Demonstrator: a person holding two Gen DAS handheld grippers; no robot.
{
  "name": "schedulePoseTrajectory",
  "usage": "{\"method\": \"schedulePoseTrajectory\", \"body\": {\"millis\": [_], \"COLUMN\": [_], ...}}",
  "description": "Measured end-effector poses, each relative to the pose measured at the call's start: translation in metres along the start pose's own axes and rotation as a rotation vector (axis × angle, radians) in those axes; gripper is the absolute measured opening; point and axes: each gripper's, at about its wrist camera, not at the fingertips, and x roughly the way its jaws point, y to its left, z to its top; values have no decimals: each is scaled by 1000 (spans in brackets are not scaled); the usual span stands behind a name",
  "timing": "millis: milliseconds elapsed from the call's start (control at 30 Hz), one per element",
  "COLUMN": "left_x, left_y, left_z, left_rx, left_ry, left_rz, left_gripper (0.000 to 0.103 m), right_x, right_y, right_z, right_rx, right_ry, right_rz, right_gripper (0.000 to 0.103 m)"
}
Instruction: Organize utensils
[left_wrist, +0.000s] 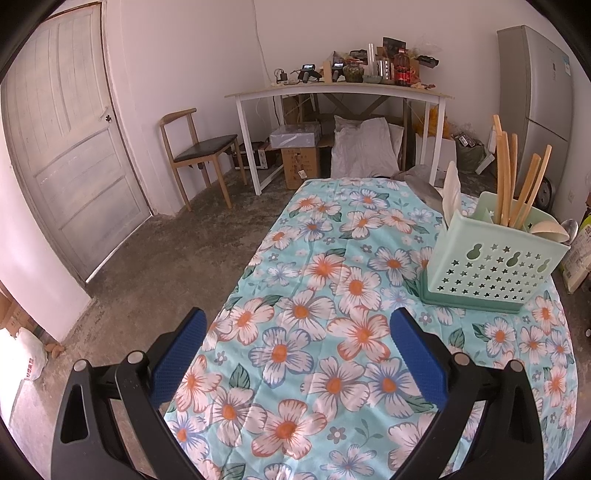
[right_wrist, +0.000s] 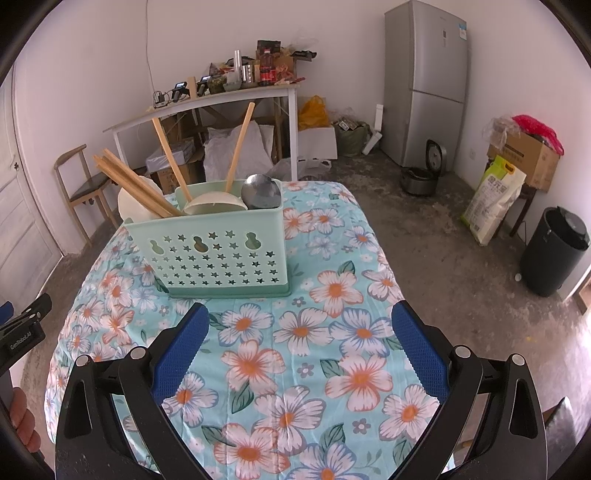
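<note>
- I have both tools over the flowered table (right_wrist: 332, 236) with nothing in them: the left gripper (left_wrist: 299, 354) has its jaws spread wide over bare cloth, and the right gripper (right_wrist: 301, 350) is spread the same way.
- The caddy (right_wrist: 221, 251) stands upright on the table, just ahead of the right gripper and well off to the right of the left one (left_wrist: 495, 266).
- The chopsticks (right_wrist: 136, 184) lean out of the caddy at loose angles; a few more stand in its back part.
- A metal spoon (right_wrist: 262, 192) sits bowl-up at the caddy's right end, with a pale spoon (right_wrist: 216, 205) beside it and another pale spoon (left_wrist: 452, 195) sticking up at the far left end.
- I see no loose utensil anywhere on the cloth in either view, so I judge the sorting done or close to it.
- What may be left: straightening the splayed chopsticks, if that counts. I cannot tell from here which compartment each piece sits in, as the walls hide the dividers.
- A hand (right_wrist: 22, 421) shows at the edge of the right view, holding the left tool.
</note>
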Motion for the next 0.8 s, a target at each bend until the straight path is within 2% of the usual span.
{"method": "schedulePoseTrajectory", "body": {"millis": [800], "left_x": [1], "left_y": [0], "left_z": [-2], "left_rx": [-2], "left_ry": [1], "left_rz": [-1], "left_gripper": [97], "right_x": [-3], "right_y": [1], "right_z": [-1], "right_rx": [1], "right_ry": [1], "right_rz": [12], "right_gripper": [95]}}
